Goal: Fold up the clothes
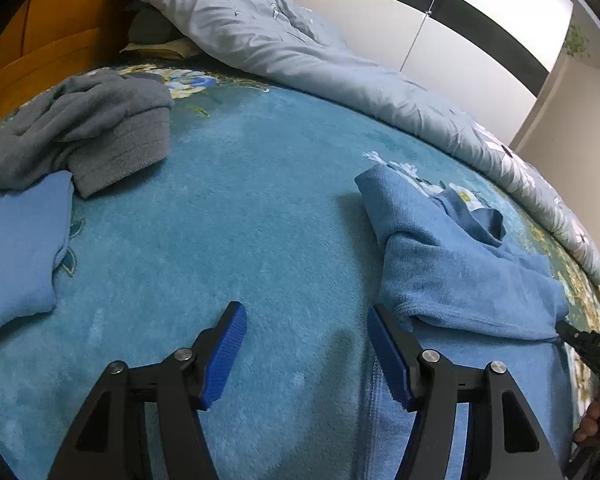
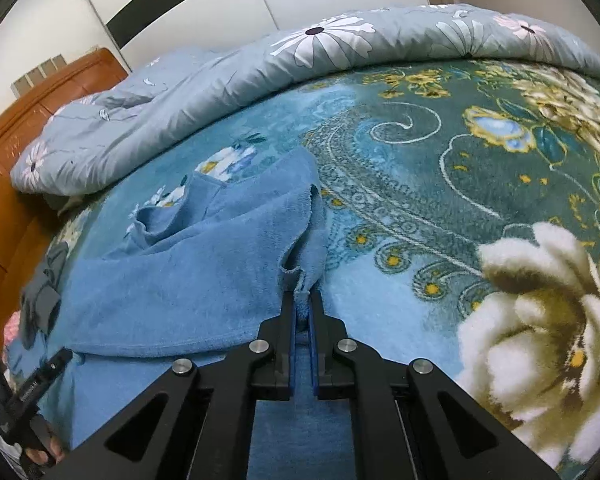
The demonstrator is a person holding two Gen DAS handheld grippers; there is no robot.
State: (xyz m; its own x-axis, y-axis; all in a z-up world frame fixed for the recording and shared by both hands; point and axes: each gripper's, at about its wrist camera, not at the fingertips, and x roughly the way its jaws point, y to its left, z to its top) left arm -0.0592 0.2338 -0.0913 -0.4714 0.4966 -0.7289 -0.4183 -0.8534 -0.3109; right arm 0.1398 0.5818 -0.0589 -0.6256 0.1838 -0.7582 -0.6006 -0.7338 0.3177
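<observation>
A blue fleece garment (image 1: 452, 276) lies partly folded on the bed blanket, at the right of the left wrist view and at centre left of the right wrist view (image 2: 188, 272). My left gripper (image 1: 304, 320) is open and empty, its right finger at the garment's left edge. My right gripper (image 2: 302, 300) is shut on the blue garment's right edge, with a fold of fleece pinched between its pads. Its tip shows at the right edge of the left wrist view (image 1: 580, 340).
A grey fleece garment (image 1: 84, 132) lies crumpled on a folded blue one (image 1: 16, 248) at the left. A pale floral duvet (image 1: 300, 48) is bunched along the far side of the bed. A wooden headboard (image 2: 8, 168) stands behind. The bed has a teal floral blanket (image 2: 460, 184).
</observation>
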